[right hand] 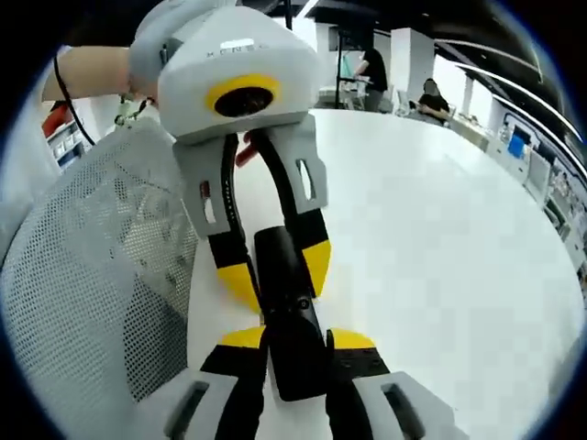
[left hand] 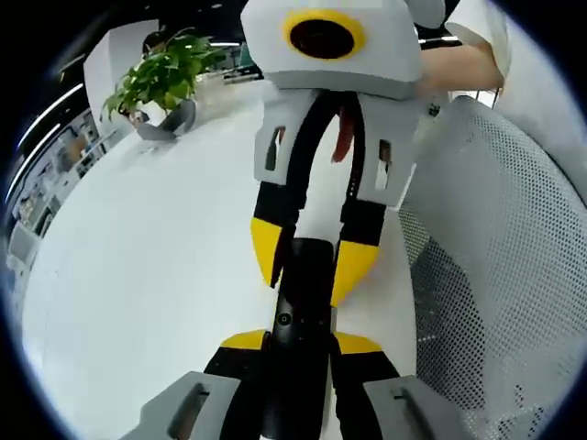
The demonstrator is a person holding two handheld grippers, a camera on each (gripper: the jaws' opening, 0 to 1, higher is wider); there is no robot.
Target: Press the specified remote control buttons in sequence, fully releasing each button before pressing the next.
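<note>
- The remote control (left hand: 298,302), a slim black bar, is held in the air above the white tabletop (left hand: 147,266), pinched at one end by the left gripper (left hand: 298,344) and at the other end by the right gripper (right hand: 295,339).
- Both grippers clamp it, so no jaw is free to press a button; letting go with one gripper may make the remote tip or slide out.
- The mesh chair back (right hand: 101,275) is just beside it and could catch a gripper.
</note>
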